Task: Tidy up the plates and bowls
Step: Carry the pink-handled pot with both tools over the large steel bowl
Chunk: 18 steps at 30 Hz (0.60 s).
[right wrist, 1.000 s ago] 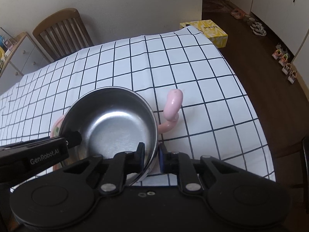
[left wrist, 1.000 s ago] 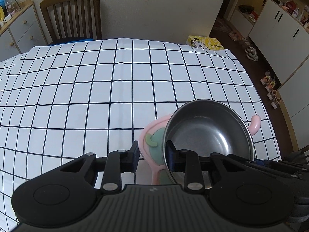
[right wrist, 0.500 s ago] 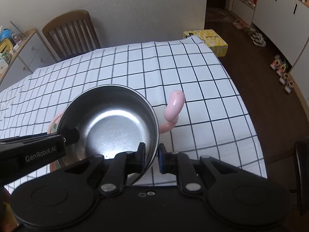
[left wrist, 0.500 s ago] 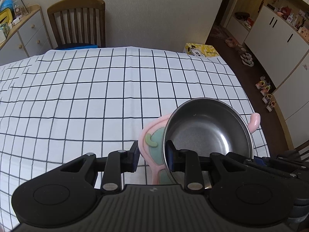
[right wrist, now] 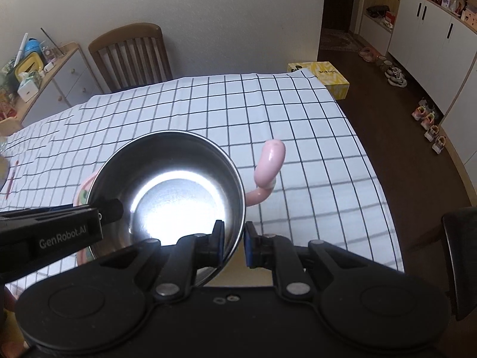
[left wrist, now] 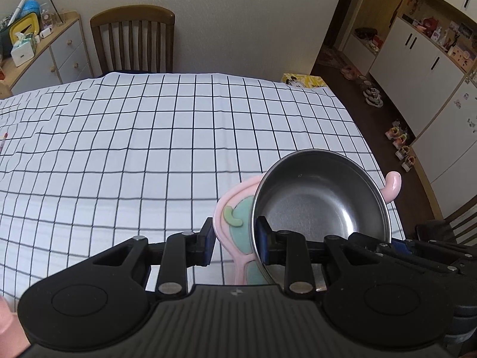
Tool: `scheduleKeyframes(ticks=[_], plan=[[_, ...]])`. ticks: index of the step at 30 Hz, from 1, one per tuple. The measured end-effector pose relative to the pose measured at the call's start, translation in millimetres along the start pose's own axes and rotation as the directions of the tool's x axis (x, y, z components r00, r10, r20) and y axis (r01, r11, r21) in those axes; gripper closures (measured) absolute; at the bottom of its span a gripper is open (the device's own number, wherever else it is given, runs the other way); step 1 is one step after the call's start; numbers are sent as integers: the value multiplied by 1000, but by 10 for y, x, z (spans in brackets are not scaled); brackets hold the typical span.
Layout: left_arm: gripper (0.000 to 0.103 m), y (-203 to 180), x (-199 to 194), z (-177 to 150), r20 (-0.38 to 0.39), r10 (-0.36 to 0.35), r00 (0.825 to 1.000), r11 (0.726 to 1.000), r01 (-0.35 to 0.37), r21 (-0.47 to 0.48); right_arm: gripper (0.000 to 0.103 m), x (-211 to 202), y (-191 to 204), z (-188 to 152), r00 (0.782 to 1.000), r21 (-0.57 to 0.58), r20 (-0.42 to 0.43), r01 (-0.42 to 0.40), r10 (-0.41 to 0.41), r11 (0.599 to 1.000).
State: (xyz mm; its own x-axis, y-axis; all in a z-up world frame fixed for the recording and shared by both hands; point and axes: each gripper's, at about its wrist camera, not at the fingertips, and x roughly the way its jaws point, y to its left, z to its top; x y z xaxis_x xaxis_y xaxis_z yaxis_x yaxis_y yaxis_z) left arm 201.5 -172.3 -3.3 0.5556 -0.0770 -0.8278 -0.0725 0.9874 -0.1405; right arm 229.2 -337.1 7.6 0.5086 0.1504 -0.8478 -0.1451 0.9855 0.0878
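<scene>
A steel bowl [left wrist: 322,200] sits on a pink plate [left wrist: 235,208] with green patches and a curled pink handle [left wrist: 393,185]. Both are held above the checked tablecloth [left wrist: 149,149]. My left gripper [left wrist: 234,235] grips the left rims of plate and bowl together. My right gripper [right wrist: 234,244] is shut on the bowl's near right rim. In the right wrist view the bowl [right wrist: 167,191] hides most of the plate [right wrist: 82,194], and the handle [right wrist: 268,164] sticks out on the right.
A wooden chair [left wrist: 132,38] stands at the table's far edge. A cabinet [left wrist: 44,56] with clutter is at far left. A yellow box [right wrist: 320,79] lies on the floor. White cupboards [left wrist: 432,68] and shoes line the right wall. A pen [right wrist: 10,182] lies at left.
Both grippers have risen with the bowl and plate, so the table looks farther below and more of the room shows. The grips are unchanged.
</scene>
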Motion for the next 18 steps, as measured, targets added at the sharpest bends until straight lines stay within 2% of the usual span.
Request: scheduleKeyframes(ticks=[7, 18], plan=[[75, 252, -415, -459, -2, -35, 999, 999, 35, -3, 89, -376, 212, -448, 1000, -3, 4, 7, -7, 1000], [75, 592, -844, -1213, -30, -30, 999, 999, 30, 11, 89, -774, 588, -1248, 1000, -17, -20, 4, -5, 1000]])
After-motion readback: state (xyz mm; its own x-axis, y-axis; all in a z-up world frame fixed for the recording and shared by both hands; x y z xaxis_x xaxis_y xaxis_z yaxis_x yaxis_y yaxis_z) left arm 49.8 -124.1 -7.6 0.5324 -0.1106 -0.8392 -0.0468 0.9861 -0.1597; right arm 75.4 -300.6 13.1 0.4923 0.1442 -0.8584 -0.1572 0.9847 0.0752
